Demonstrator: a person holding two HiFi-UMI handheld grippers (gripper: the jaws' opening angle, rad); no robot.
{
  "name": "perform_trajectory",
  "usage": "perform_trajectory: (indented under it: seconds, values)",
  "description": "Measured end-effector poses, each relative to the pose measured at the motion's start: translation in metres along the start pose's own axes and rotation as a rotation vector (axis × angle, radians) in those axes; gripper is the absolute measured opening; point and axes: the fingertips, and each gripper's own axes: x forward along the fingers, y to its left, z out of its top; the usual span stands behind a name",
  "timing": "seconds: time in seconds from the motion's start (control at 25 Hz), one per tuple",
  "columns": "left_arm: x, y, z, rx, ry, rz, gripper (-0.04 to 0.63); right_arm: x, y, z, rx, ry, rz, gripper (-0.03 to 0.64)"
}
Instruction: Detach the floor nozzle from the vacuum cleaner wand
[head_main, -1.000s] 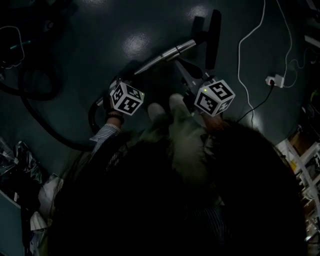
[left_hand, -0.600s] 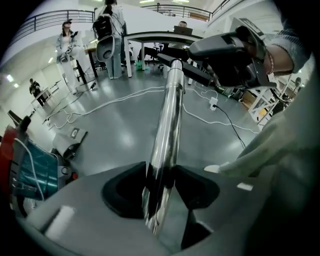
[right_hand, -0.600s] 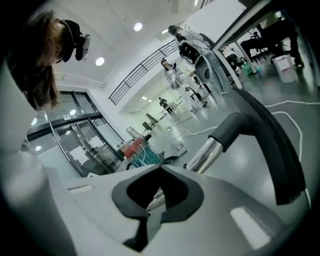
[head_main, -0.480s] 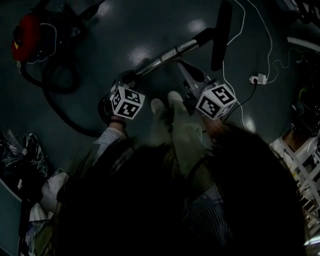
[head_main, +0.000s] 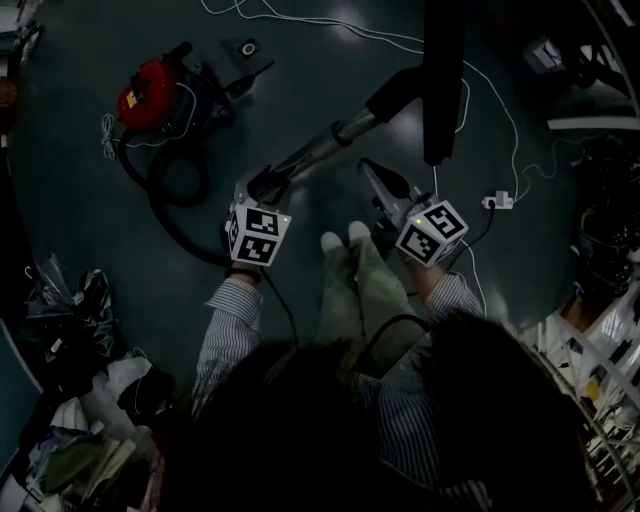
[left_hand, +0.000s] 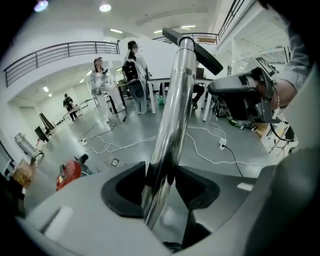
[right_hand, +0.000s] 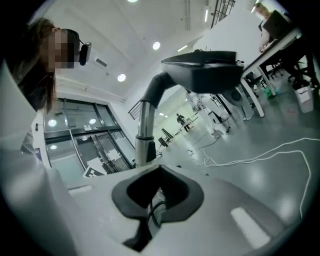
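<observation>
Left gripper (left_hand: 161, 182) has its fingers clamped on the chrome wand (head_main: 320, 146), which slants toward the upper right of the head view; the floor nozzle (head_main: 443, 80) sits on its far end, top right; right gripper (right_hand: 156, 200), fingers pressed together, hangs just right of the wand.

A wand (head_main: 318, 148) runs from the left gripper (head_main: 258, 186) to the floor nozzle (head_main: 443, 80) at upper right. The vacuum cleaner (head_main: 150, 95) sits on the floor (head_main: 80, 200) left of the wand, a socket (head_main: 497, 201) to its right.
</observation>
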Motion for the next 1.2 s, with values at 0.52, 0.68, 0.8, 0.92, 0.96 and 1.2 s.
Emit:
perform_trajectory:
  seconds: [0.52, 0.68, 0.8, 0.92, 0.96, 1.2]
  values:
    - [-0.225, 0.05, 0.08, -0.152, -0.266, 0.251, 0.193, -0.03, 0.159, 0.116, -0.152, -0.102, 0.286, 0.003]
    - [-0.272, 0.059, 0.095, -0.2, -0.374, 0.293, 0.193, -0.03, 0.203, 0.157, -0.151, -0.17, 0.456, 0.025]
    - [-0.298, 0.065, 0.102, -0.225, -0.446, 0.312, 0.195, -0.026, 0.238, 0.192, -0.147, -0.208, 0.617, 0.062]
    - [-0.316, 0.065, 0.105, -0.241, -0.5, 0.325, 0.195, -0.02, 0.271, 0.227, -0.119, -0.233, 0.788, 0.109]
    - [-0.321, 0.064, 0.105, -0.243, -0.515, 0.326, 0.195, -0.016, 0.281, 0.235, -0.113, -0.234, 0.834, 0.131]
    - [-0.341, 0.059, 0.107, -0.262, -0.618, 0.323, 0.196, -0.015, 0.352, 0.26, -0.029, -0.221, 1.133, 0.203]
